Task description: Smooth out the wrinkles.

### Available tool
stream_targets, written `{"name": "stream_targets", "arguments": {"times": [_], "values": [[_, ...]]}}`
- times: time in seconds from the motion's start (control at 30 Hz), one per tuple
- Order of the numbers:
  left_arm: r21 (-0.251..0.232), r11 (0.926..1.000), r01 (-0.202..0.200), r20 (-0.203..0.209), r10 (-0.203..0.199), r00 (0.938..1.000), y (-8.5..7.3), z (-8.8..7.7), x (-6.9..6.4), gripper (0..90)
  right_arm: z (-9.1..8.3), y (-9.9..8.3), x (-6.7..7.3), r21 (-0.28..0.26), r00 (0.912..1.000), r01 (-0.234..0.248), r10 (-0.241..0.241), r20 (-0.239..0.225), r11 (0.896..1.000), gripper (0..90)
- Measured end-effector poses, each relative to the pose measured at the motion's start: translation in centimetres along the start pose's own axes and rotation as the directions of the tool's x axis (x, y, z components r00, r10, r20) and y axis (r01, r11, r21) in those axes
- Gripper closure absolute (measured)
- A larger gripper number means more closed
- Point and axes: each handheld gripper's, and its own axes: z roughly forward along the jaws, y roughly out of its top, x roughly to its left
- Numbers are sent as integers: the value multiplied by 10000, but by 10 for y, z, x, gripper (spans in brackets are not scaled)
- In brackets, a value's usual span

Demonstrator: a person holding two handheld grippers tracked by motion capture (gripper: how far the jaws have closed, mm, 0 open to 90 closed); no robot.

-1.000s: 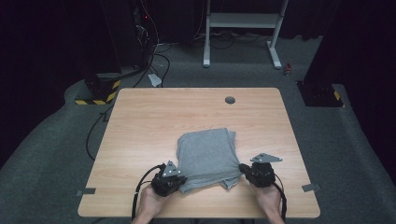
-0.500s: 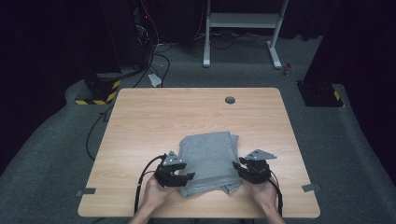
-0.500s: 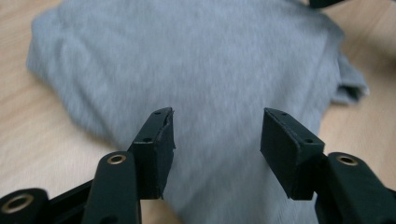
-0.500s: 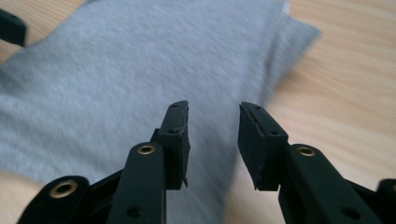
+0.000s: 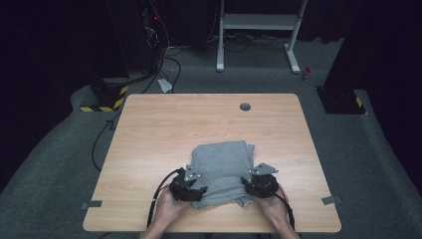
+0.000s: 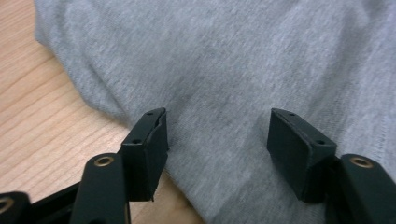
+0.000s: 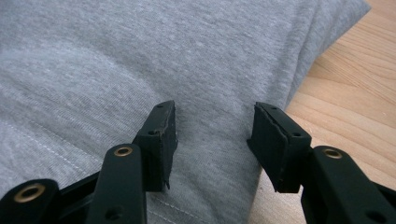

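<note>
Wooden table (image 5: 149, 129): folded grey cloth (image 5: 221, 162), apparently knit; both hand-held grippers just opened, empty.

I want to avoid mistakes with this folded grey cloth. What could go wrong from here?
1. Both tools stand open over the near edge of the grey cloth; closing now, the left tool or the right tool may pinch the top layer alone, so the fold could open.
2. The cloth lies close to the table front edge; a pull toward the person might drag it off.
</note>
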Motion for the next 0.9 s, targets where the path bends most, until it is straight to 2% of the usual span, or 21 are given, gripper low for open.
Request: {"name": "stream_targets", "arguments": {"times": [0.07, 0.23, 0.43, 0.53, 0.7, 0.77, 0.8, 0.9], "values": [[-24, 10000, 38, -11, -38, 10000, 2, 2, 1, 367, 0, 1, 0, 15, 10000, 45, -45, 56, 10000, 496], [-93, 9995, 307, -74, -307, 9995, 13, 13, 12, 368, 9, 7, -5, 21, 9994, -226, 225, 281, 9997, 498], [-323, 9947, 977, -254, -986, 9948, 28, 29, 27, 379, 23, 19, -21, 97, 9959, -801, 797, 422, 9967, 497], [-319, 9922, 1202, -441, -1215, 9916, 37, 37, 35, 382, 28, 25, -28, 92, 9940, -1012, 1008, 419, 9948, 499], [-49, 9895, 1445, -451, -1445, 9885, 50, 44, 47, 377, 39, 36, -38, 172, 9910, -1187, 1174, 638, 9928, 498], [-285, 9856, 1665, -144, -1669, 9859, 51, 37, 43, 367, 36, 39, -38, 126, 9881, -1416, 1405, 622, 9898, 492], [-426, 9871, 1545, -59, -1549, 9879, 50, 33, 40, 371, 31, 38, -36, -33, 9873, -1484, 1484, 565, 9889, 495], [-442, 9905, 1304, 54, -1303, 9915, 44, 22, 28, 374, 20, 32, -27, -357, 9898, -1372, 1384, 328, 9899, 500]]}}
